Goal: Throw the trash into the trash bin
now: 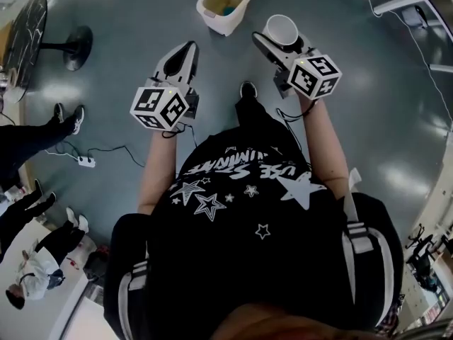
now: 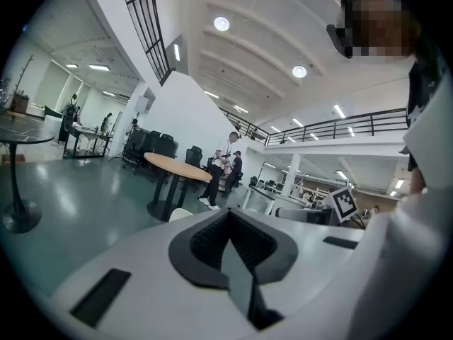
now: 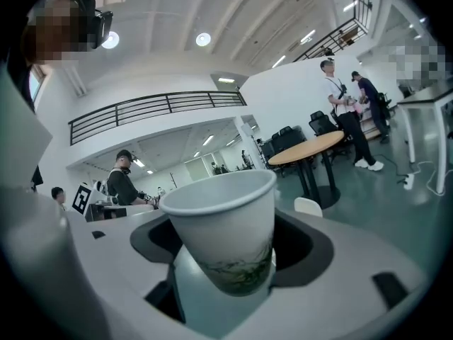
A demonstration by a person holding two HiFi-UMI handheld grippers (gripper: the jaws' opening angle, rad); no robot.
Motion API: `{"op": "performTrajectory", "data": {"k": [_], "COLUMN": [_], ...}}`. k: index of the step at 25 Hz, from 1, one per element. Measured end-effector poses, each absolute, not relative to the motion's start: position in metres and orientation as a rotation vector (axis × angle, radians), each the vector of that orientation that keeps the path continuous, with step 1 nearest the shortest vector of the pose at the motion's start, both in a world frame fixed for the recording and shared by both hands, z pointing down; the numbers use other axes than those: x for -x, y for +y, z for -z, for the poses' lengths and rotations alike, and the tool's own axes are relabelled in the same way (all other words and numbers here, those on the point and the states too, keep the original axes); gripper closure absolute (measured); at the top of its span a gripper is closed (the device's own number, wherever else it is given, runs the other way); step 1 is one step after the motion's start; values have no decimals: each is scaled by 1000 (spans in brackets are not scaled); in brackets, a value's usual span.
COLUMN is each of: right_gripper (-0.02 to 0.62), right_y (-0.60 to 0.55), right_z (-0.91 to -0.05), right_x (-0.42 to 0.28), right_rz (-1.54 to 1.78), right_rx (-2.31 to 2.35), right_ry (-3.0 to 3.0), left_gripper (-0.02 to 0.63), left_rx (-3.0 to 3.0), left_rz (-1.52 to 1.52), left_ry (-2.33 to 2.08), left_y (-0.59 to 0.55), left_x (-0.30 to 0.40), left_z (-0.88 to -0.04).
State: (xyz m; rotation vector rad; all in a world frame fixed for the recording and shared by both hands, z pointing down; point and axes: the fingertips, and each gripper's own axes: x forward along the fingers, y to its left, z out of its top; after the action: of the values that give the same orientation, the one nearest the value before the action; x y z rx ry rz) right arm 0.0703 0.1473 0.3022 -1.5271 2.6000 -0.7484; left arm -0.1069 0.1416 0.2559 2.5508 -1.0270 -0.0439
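Note:
A white paper cup with a faint green print stands upright between the jaws of my right gripper, which is shut on it. The cream trash bin sits open on the grey floor just ahead and to the left of the cup, with something blue inside. My left gripper hangs level beside the right one, below and left of the bin. Its jaws meet at the tip with nothing in them, as the left gripper view also shows.
A black pedestal table base stands at the far left. Bystanders' legs and a power strip with its cable lie left of me. Cables and a white frame are at the top right. A round wooden table with people behind it stands further off.

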Motion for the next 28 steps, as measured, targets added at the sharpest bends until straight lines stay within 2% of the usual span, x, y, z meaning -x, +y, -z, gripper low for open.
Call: {"op": "performTrajectory", "data": {"k": [19,28], "right_gripper": [229,229], "right_y": [58,57], "right_z": [-322,-338], "right_x": [-138,-142], "right_rz": [841,897], "right_rx": [1414,1395], "right_ry": [2663,2659], "left_gripper": [595,595], "left_rx": [-2544,-2496], "left_rz": [12,-14], "left_ry": [-1150,-1155], "left_y": [50,49], "left_x": [42,36], "left_z": [-247,-266]}}
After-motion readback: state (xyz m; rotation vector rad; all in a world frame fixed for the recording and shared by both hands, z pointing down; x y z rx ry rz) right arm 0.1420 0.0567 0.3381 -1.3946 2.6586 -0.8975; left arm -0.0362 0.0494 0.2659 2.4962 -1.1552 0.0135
